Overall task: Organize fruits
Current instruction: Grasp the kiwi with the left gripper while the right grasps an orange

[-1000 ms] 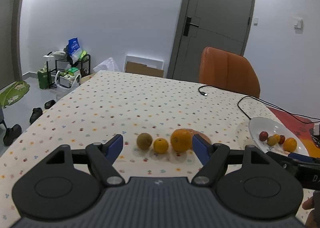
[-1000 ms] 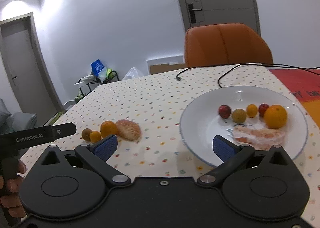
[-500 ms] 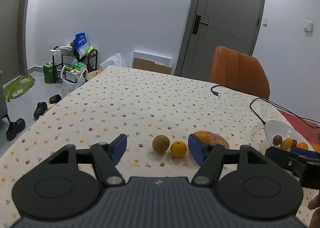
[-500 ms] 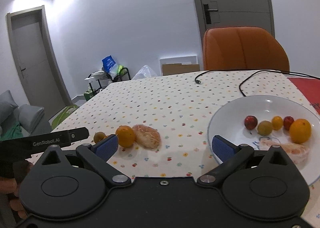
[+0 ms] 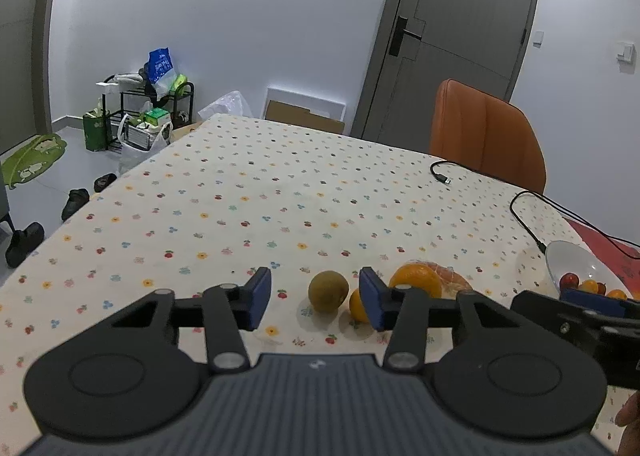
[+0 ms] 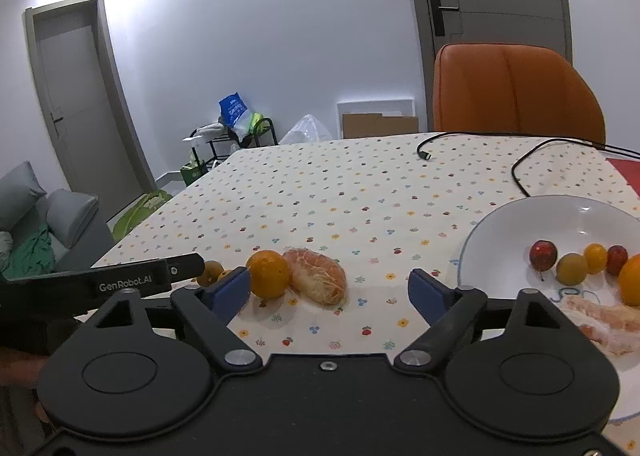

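Brown-green and round, the small kiwi-like fruit [image 5: 328, 291] is sitting on the dotted tabletop [image 5: 280, 192] at twelve o'clock of the left gripper [image 5: 311, 298], whose jaws are standing released around it. It is probably light, firm and prone to rolling, so squeezing across its widest middle looks best. At three o'clock, the right gripper [image 6: 329, 292] is hanging released beside the white plate [image 6: 500, 224].

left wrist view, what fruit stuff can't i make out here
- Small orange: partly behind the left gripper finger.
- Peeled citrus: mostly behind the big orange.
- Plate: covered by the right gripper; its fruits are too small to name.
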The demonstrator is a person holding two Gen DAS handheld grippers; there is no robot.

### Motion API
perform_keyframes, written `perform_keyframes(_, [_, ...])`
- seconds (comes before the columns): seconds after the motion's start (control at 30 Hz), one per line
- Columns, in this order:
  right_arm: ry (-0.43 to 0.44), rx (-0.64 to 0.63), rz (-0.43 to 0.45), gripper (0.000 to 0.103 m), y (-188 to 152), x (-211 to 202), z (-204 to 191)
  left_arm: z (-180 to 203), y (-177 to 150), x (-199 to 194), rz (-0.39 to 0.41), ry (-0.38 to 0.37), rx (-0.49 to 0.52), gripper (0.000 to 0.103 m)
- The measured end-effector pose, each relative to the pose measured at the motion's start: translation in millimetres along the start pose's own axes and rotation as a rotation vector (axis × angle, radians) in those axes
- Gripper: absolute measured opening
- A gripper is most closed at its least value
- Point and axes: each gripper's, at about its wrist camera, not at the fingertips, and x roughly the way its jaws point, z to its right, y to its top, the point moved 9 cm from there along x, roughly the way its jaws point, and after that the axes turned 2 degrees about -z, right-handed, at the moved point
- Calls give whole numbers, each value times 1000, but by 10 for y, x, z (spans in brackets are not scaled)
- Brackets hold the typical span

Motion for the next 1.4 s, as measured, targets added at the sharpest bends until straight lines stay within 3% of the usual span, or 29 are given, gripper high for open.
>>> perform_keyframes(0.4, [6, 10, -26, 83, 15, 134, -25, 12, -31, 214, -35, -2, -16, 37])
perform_keyframes(0.53, [16, 1, -33, 82, 25, 159, -63, 7, -48, 277, -60, -24, -42, 23])
perform_keyframes(0.7, [42, -7, -59, 71, 5, 228, -162, -40, -50, 206, -52, -20, -72, 23])
perform_keyframes(1.4, [63, -37, -87, 63, 46, 483, -459, -493, -18, -6, -8, 50, -122, 23])
